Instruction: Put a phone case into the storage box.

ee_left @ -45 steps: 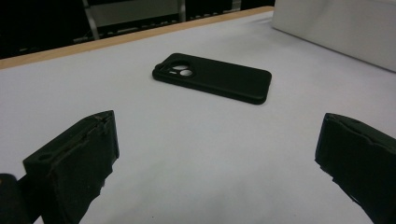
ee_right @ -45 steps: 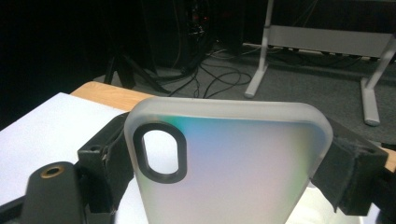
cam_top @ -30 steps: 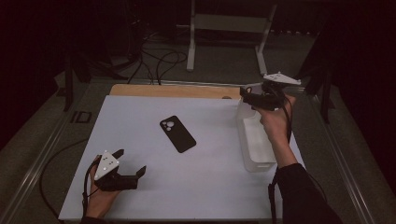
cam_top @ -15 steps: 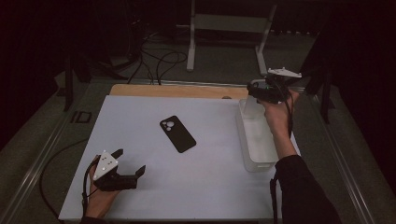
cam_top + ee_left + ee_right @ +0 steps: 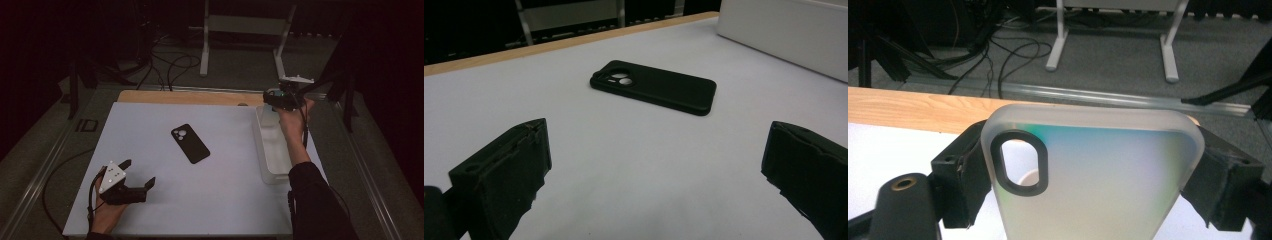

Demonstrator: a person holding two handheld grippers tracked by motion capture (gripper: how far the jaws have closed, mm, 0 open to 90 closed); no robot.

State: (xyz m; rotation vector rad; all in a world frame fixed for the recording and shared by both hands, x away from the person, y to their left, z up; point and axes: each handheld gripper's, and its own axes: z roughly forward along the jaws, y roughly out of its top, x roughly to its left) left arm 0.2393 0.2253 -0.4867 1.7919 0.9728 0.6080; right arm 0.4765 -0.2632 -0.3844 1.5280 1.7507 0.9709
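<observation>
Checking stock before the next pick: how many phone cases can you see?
2. A black case lies mid-table; a frosted clear case is clamped in the right gripper above the white bin. More may lie hidden inside.

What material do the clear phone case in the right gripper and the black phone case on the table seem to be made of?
Clear phone case: probably soft frosted plastic or silicone; it is translucent, with a faint rainbow sheen. Black phone case: likely matte rubbery plastic; it looks dull, with rounded edges.
</observation>
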